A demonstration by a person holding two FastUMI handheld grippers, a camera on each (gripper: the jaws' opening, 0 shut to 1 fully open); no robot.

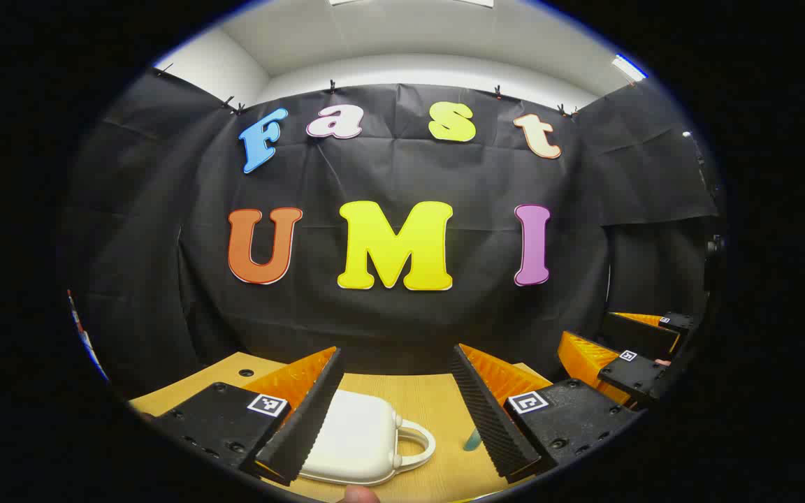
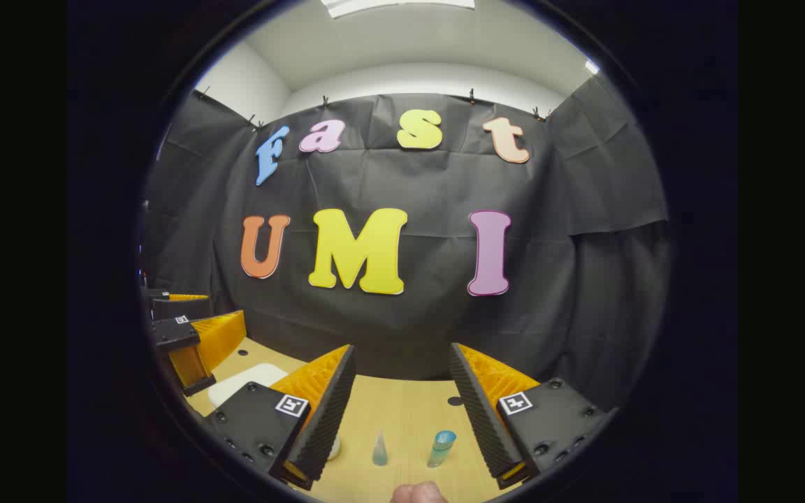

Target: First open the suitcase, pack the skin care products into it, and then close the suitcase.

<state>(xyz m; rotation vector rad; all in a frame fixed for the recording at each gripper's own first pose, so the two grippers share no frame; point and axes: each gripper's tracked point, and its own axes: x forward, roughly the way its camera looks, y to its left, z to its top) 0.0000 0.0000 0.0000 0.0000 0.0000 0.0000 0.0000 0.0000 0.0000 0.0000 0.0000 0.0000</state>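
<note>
In the left gripper view, the left gripper is hovering above a light wooden table with its two fingers spread wide and gripping nothing. A small white hard-shell suitcase with a looped white handle is lying flat and closed on the table, showing between the fingers, nearer the left one, its handle pointing right. To the right of the suitcase, a small teal object is peeking out beside the right finger; it is too hidden to identify. Farther right of the suitcase, the right gripper is showing at the edge.

In the right gripper view, the right gripper is also hanging over the table, fingers apart and empty. Between them, a small clear cone-shaped bottle and a teal cylindrical bottle with a blue cap are standing upright, near each other but apart. The white suitcase is lying well to the left of these bottles, partly hidden behind the left finger. Beyond the suitcase the left gripper is showing. A fingertip is poking in at the bottom edge.
</note>
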